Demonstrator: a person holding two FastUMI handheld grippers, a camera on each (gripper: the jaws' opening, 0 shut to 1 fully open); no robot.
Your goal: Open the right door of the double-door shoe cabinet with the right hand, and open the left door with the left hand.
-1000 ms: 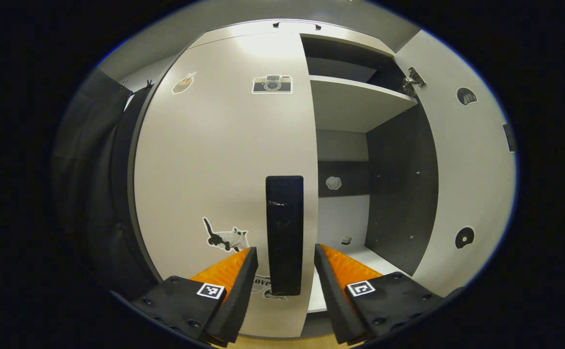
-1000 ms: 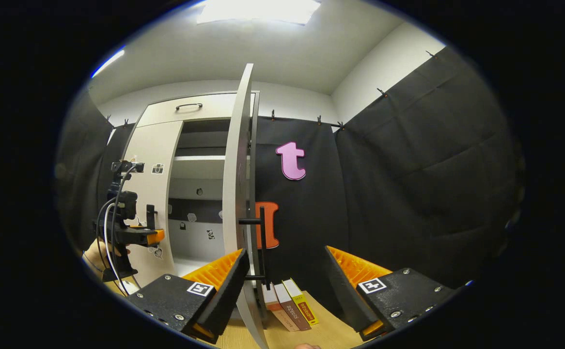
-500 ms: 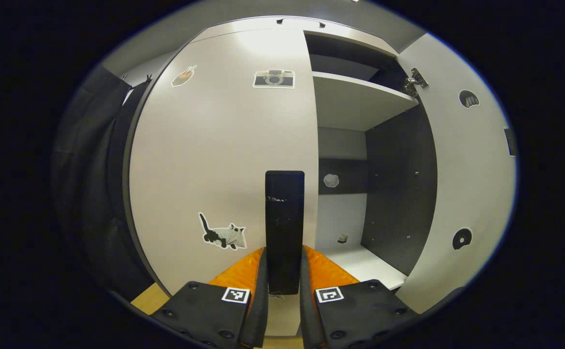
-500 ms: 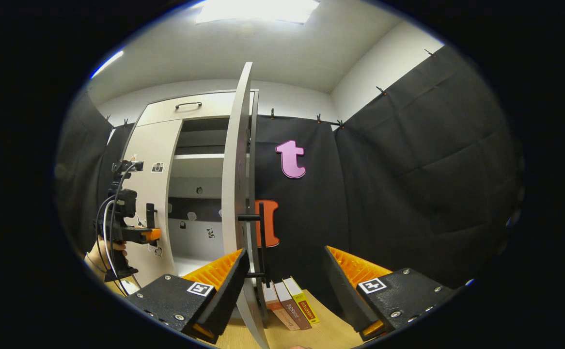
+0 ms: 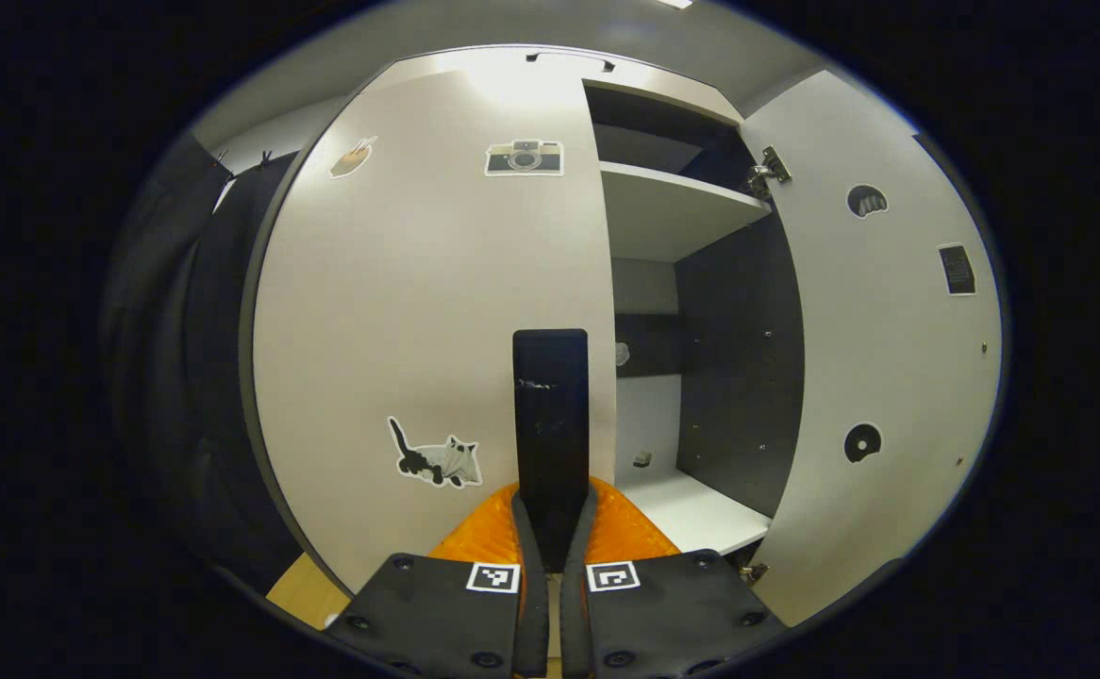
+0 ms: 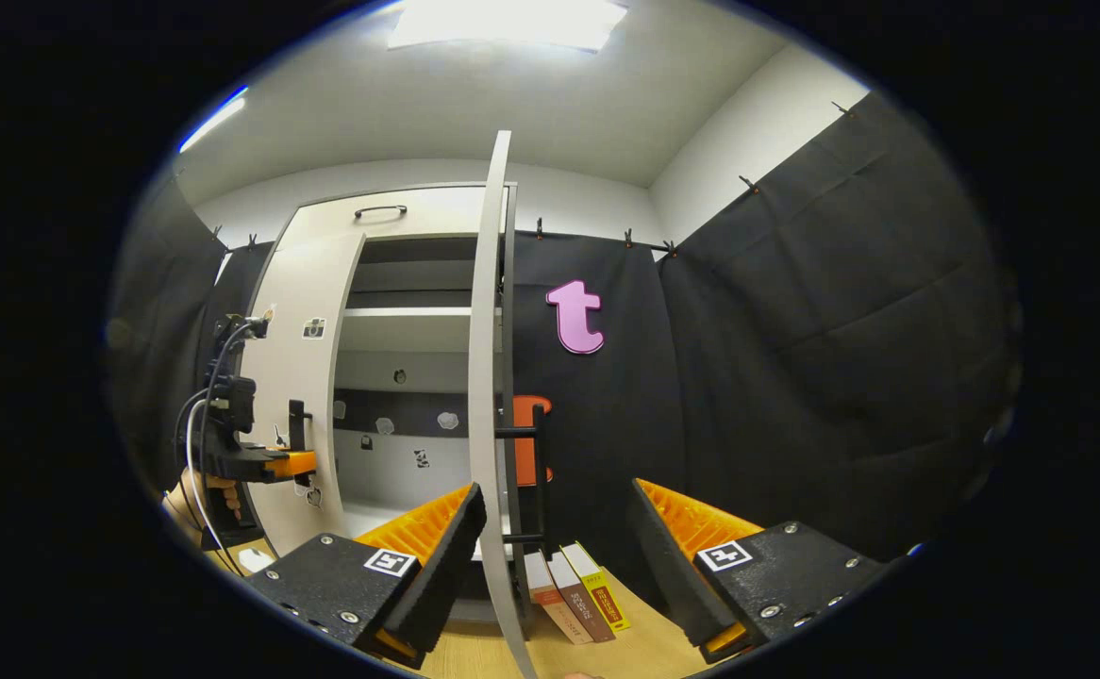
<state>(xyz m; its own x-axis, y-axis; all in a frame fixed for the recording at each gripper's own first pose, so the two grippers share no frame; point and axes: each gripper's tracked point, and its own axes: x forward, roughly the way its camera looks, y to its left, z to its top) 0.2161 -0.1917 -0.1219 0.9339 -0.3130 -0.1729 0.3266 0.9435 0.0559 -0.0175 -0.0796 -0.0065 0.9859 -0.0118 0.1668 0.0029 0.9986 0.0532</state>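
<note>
Gripping: left gripper (image 5: 550,523) fingers clamped on black bar handle (image 5: 550,424) of pale left cabinet door (image 5: 418,311)
Right gripper (image 6: 550,547): fingers apart, beside open right door (image 6: 487,396)

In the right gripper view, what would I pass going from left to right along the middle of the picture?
The other gripper at the closed left door → the open cabinet's shelves → the right door seen edge-on → its handle → black cloth wall.
</note>
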